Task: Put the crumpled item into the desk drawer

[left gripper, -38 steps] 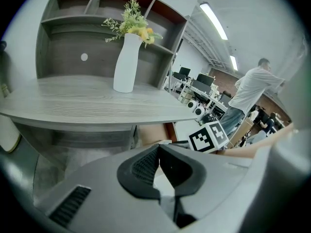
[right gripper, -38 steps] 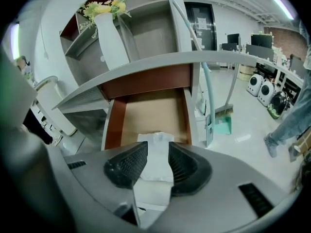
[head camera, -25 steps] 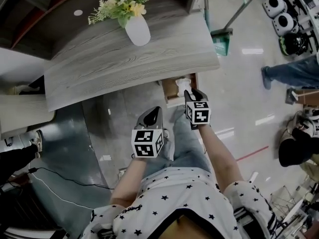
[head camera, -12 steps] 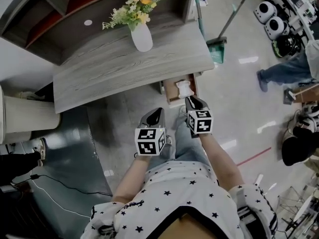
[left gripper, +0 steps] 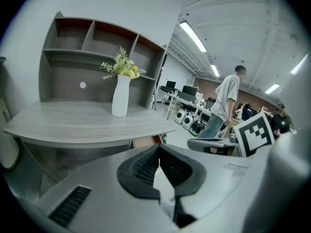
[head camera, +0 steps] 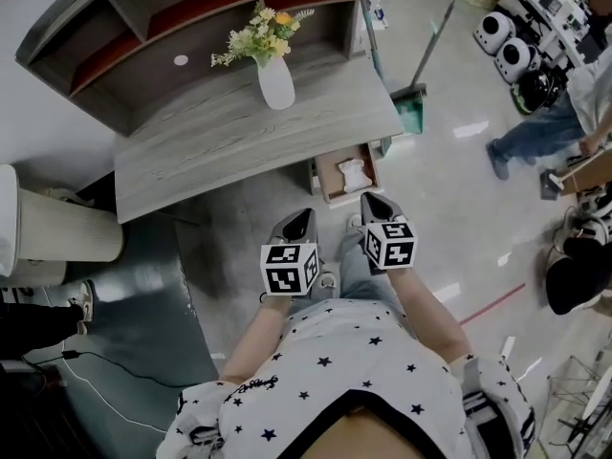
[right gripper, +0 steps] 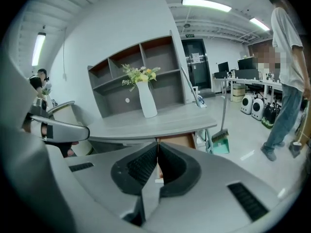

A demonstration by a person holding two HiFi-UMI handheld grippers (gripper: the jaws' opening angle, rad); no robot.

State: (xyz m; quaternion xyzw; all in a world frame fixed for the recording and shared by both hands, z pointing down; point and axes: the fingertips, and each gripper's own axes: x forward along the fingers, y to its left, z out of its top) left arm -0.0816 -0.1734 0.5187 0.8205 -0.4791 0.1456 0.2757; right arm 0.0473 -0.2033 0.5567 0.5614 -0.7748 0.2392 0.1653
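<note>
The crumpled white item (head camera: 352, 173) lies inside the open wooden drawer (head camera: 332, 164) under the grey desk (head camera: 229, 142). My right gripper (head camera: 371, 202) hangs just short of the drawer's near edge, apart from the item. Its jaws have just been closing and now stand shut with nothing between them; in the right gripper view the right gripper (right gripper: 157, 142) points at the drawer (right gripper: 180, 141). My left gripper (head camera: 301, 220) is to the left of the drawer, over the floor. In its own view the left gripper (left gripper: 158, 147) is shut and empty.
A white vase of flowers (head camera: 275, 82) stands on the desk below a shelf unit (head camera: 191, 17). A broom and green dustpan (head camera: 409, 103) lean right of the desk. A person (head camera: 535, 137) walks at the right. A white bin (head camera: 67, 228) stands at the left.
Both grippers have drawn back from the desk and risen. The right gripper, which reached over the drawer by the item, is now clear of it. The item stays in the drawer.
</note>
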